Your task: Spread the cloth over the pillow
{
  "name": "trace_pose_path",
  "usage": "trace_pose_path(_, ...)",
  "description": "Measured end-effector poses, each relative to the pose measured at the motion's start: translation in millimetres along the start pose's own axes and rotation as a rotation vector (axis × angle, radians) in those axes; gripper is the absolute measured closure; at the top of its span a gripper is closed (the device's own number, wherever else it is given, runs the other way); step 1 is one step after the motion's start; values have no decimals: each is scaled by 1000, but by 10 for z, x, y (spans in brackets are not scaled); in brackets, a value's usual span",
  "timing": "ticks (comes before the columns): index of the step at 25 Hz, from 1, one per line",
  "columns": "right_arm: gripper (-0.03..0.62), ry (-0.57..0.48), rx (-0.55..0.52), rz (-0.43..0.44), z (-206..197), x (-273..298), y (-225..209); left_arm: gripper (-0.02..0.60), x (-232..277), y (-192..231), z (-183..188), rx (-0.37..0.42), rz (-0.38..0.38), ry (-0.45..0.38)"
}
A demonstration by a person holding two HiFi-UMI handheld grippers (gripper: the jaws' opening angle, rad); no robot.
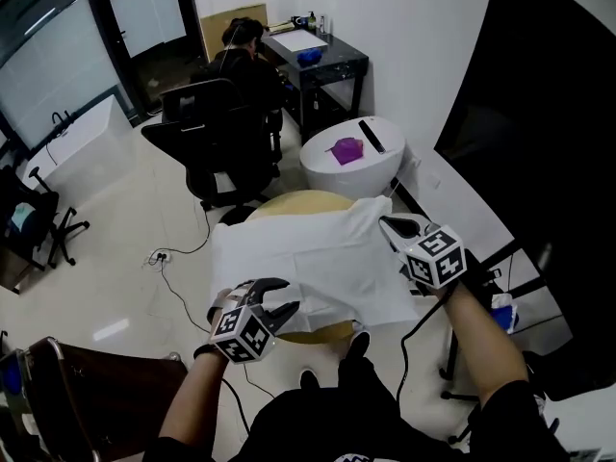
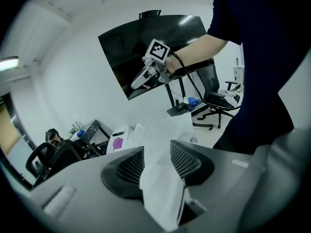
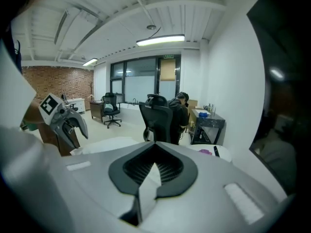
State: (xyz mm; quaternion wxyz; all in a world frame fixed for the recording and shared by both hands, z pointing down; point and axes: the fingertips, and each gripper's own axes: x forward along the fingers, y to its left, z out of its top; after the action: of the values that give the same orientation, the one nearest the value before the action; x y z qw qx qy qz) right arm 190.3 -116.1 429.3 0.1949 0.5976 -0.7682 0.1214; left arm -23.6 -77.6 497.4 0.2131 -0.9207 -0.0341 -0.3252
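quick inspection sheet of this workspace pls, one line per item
surface: pale glossy floor; the pillow's support is hidden
job's things: white cloth stretched over the round tan pillow, hiding most of it
clutter: purple item and black bar on a white round table
grippers: left tongs and right tongs each shut on a cloth edge
cables: floor cable with a plug, left of the pillow
surroundings: seated person, black chair, dark desk

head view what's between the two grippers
The white cloth spans from the left gripper to the right gripper, above the tan pillow, in the head view.
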Motion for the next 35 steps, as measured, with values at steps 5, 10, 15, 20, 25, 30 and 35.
trace_pose_path(5,588,-13,-112,40,-64,-309,704,422,-257,-167,-96,-38,43,3)
trace_pose_path(10,588,2,-182,76,-281,-457,1094,422,-303,-396,-362,-107,75,60)
trace_pose_path(15,588,29,-214,96,-552,-496,1270,422,-267,-751,-761,-220,95,128)
trace_pose_path(20,588,26,-264,125,-838,-498,1466,422,-232,-1161,-1430,-261,143,285)
trace_pose_path(25,586,67,-331,152,-1081,-395,1662,422,-264,-1269,-1858,-172,252,439)
trace_pose_path(30,568,79,-279,219,-1259,-287,1902,373,-253,-1269,-2165,-151,323,542)
trace_pose_path(35,542,72,-238,255,-1213,-239,2051,342,-125,-1327,-2425,-13,346,648)
